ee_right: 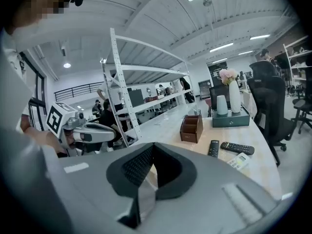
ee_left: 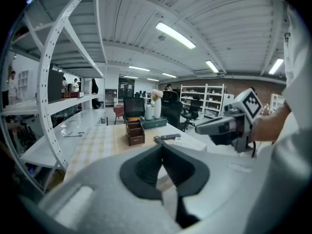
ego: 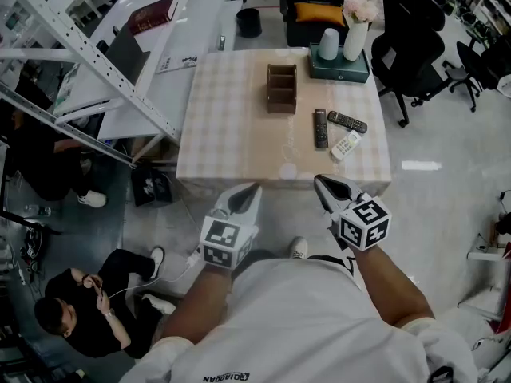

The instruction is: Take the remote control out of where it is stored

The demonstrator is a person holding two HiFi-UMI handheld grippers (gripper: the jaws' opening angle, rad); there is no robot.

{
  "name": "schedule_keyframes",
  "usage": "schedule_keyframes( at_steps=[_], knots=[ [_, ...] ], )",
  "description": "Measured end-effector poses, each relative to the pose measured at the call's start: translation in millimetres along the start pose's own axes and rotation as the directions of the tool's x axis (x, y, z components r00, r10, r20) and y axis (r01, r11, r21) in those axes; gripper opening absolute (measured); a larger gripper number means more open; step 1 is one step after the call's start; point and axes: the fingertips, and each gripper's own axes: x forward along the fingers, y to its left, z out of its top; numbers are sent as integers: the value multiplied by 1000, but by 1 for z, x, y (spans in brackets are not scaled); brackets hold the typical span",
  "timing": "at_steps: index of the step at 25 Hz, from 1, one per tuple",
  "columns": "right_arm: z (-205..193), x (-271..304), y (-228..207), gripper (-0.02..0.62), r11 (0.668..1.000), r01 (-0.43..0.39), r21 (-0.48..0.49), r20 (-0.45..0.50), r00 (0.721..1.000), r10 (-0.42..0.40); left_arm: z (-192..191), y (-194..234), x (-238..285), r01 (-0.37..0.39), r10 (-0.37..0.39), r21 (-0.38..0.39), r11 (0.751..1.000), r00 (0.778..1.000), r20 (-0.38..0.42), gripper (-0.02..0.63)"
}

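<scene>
While the left tongs [ego: 252, 190] and right tongs [ego: 321, 182] hang clenched and empty short of the table [ego: 223, 134], the black remote [ego: 320, 128] lies ahead, nearer the right tongs, pointing lengthwise away, beside the wooden organizer [ego: 281, 88], not inside.

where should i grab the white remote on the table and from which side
Probably pinch the white remote across its long edges, below the middle, from above with the right claw. It lies flat and slanted on the table, its far end close to a black remote.
</scene>
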Motion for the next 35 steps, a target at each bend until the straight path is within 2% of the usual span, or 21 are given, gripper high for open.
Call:
schedule_keyframes(
  at_steps=[7, 19, 35],
  knots=[
    [6, 5, 15, 5, 999, 53, 12, 18, 998, -53, 9, 12, -8, 49, -49, 43, 998, 999, 2, 3],
    [0, 19, 37, 5, 990, 134, 48, 25, 991, -135, 3, 27, -23, 122, -122, 65, 990, 993, -6, 3],
    [-7, 23, 44, 5, 987, 145, 65, 15, 989, -146, -5, 34, -31, 128, -127, 74, 989, 992, -17, 3]
  ],
)
